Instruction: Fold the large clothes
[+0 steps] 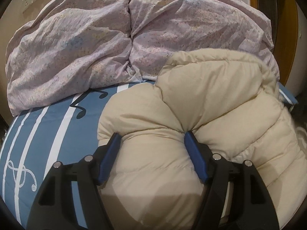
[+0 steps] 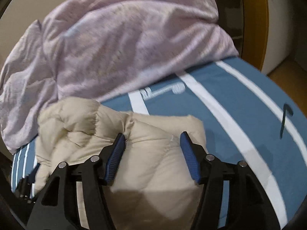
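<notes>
A puffy cream quilted jacket (image 1: 211,88) lies bunched on the bed. In the left wrist view a thick roll of it fills the gap between the blue pads, which press into it on both sides, so my left gripper (image 1: 151,136) is shut on the jacket. In the right wrist view the jacket (image 2: 76,118) spreads under my right gripper (image 2: 152,136). That gripper's jaws stand wide apart above a flat padded panel. Its left fingertip (image 2: 120,140) sits at a seam crease, and the right pad (image 2: 187,149) is free of the fabric.
The bed sheet (image 1: 48,126) is blue with white stripes and music notes; more of the sheet (image 2: 239,95) lies bare to the right. A crumpled lilac duvet (image 1: 76,48) (image 2: 124,38) is heaped behind the jacket. A wooden frame (image 2: 253,28) stands beyond the bed.
</notes>
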Available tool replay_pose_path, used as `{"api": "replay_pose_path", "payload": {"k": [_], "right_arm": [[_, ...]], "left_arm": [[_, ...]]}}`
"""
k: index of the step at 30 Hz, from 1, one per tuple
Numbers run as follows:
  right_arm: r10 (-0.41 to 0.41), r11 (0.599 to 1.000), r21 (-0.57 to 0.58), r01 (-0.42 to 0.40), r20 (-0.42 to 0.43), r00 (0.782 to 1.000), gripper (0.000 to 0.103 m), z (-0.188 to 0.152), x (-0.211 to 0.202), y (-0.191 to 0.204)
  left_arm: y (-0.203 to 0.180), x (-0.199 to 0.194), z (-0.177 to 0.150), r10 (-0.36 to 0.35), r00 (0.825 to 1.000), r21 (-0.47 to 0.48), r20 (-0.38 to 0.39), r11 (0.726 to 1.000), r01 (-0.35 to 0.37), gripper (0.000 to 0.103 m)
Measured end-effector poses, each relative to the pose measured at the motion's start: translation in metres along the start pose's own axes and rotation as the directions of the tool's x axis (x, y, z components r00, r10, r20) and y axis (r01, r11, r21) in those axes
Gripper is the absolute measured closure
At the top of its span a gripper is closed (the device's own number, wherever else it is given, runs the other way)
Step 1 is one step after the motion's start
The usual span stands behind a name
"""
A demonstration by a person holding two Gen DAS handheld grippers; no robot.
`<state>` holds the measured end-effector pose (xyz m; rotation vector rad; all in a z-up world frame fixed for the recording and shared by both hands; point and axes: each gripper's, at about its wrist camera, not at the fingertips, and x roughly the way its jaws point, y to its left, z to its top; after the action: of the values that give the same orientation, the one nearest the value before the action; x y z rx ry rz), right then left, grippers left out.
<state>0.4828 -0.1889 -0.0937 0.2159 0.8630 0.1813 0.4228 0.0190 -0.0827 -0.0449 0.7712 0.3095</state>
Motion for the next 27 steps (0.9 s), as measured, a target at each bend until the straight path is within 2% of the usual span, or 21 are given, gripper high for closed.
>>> {"api": "replay_pose_path", "payload": {"k": [4,6,9,14,27], "right_arm": [[-0.015,0.999,0.030,0.015,0.006,1.000,0.029,-0.007,0.007,-0.008],[-0.018,0.999,0.038,0.018,0.003,1.000,0.027,-0.010,0.010,-0.010],[-0.007,0.999,0.049,0.008,-0.006,1.000,0.027,-0.012,0.014,-0.012],[-0.047,0.999,0.016,0.047,0.004,0.999,0.027,-0.012,0.017,-0.005],[-0.067,0.998,0.009,0.067,0.005,0.998,0.026,-0.013,0.020,-0.005]], "left_arm": [[0.001,-0.001,-0.001,-0.007,1.000,-0.005,0.005,1.000,0.007,0.032],[0.000,-0.001,-0.002,-0.007,1.000,-0.004,0.009,1.000,0.007,0.032],[0.000,-0.001,-0.002,-0.008,1.000,-0.006,0.011,1.000,0.008,0.032],[0.000,-0.001,-0.002,-0.007,1.000,-0.007,0.012,1.000,0.007,0.031],[0.001,0.002,-0.002,-0.004,1.000,-0.007,0.011,1.000,0.004,0.029]]}}
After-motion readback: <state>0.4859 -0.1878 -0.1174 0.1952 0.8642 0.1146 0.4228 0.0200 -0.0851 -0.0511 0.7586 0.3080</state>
